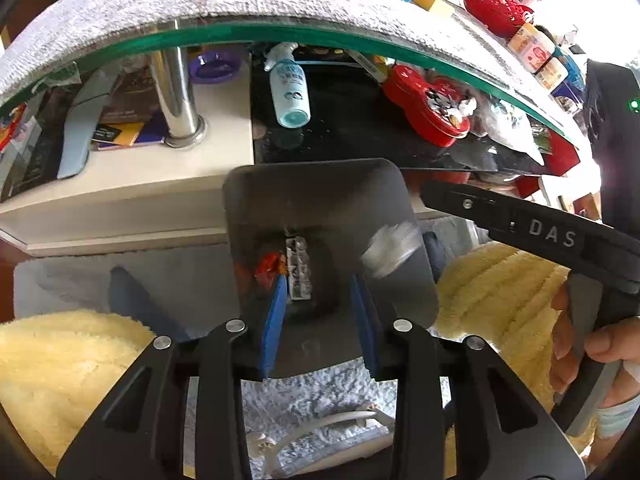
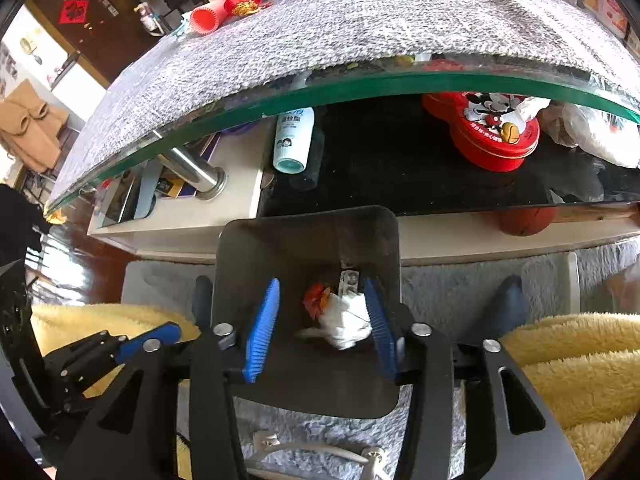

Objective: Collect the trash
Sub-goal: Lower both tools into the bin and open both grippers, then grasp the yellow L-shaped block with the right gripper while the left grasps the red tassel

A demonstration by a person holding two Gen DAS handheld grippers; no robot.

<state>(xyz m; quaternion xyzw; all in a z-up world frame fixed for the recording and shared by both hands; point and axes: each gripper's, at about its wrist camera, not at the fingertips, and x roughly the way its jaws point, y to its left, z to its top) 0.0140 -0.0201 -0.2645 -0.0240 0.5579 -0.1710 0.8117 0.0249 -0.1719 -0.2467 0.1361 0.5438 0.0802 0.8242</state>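
Presently, both hands over the bin: two grippers are aimed steeply down into one dark grey, square-mouthed plastic waste bin (image 1: 320, 200), at lower centre of both views, so that whatever is let go lands inside.
Left gripper (image 1: 320, 312): blue pads parted, nothing between them, released; its piece appears already let go.
Right gripper (image 2: 324, 312): blue pads parted; a white crumpled tissue wad (image 2: 348, 320) sits by the right-hand pad, and I cannot tell whether it touches or has dropped free. I judge it released.
Trash, location: inside the bin, on or near its floor.
Trash, count: one white tissue wad; one red-orange foil wrapper (image 2: 316, 300); one silver blister strip (image 1: 298, 276); one blurred white scrap (image 1: 390, 248) at the bin's right wall in the left view, seemingly falling, possibly the same tissue.
Bin, placement: on a pale grey shaggy rug (image 2: 460, 284), below the green-edged glass tabletop (image 2: 360, 84), within easy reach.
Hand (image 1: 592, 352): one, lower right of left view, gripping the right gripper's handle.
Under-table shelf: one white and teal plastic bottle (image 2: 292, 140); one red cartoon-mouse tin (image 2: 488, 132).
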